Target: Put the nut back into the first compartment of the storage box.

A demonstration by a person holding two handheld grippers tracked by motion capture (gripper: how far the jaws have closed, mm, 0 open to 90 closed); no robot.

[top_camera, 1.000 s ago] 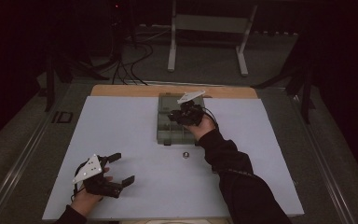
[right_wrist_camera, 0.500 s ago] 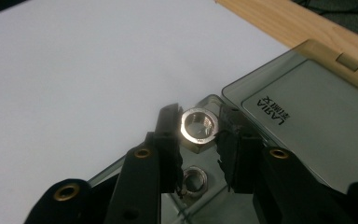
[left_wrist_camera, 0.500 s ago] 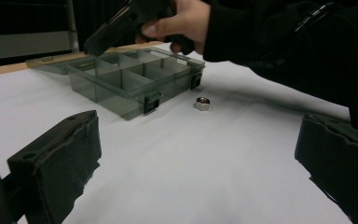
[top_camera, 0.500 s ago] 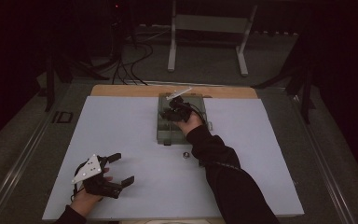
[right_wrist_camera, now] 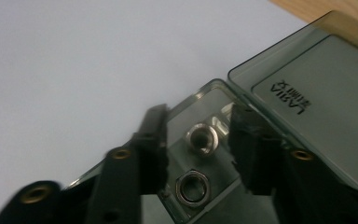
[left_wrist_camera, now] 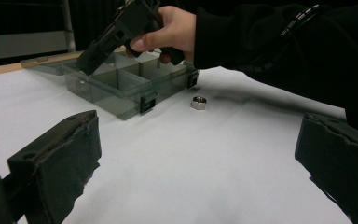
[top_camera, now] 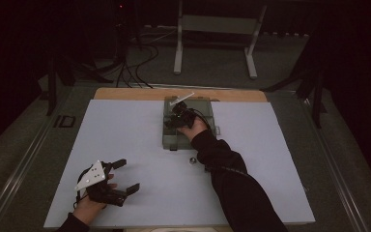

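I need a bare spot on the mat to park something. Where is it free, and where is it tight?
Free: the white mat right of the sleeve, and the stretch left of the compartment box, above the left gripper. Tight: around the box, where the right gripper reaches into a compartment, and by the loose nut in front of it.

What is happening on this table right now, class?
A person holds the right gripper open over a corner compartment of the clear grey plastic organiser box, where two silver metal nuts lie between its jaws. A third silver hex nut sits on the white table sheet beside the box. The left gripper rests open near the table's front edge.
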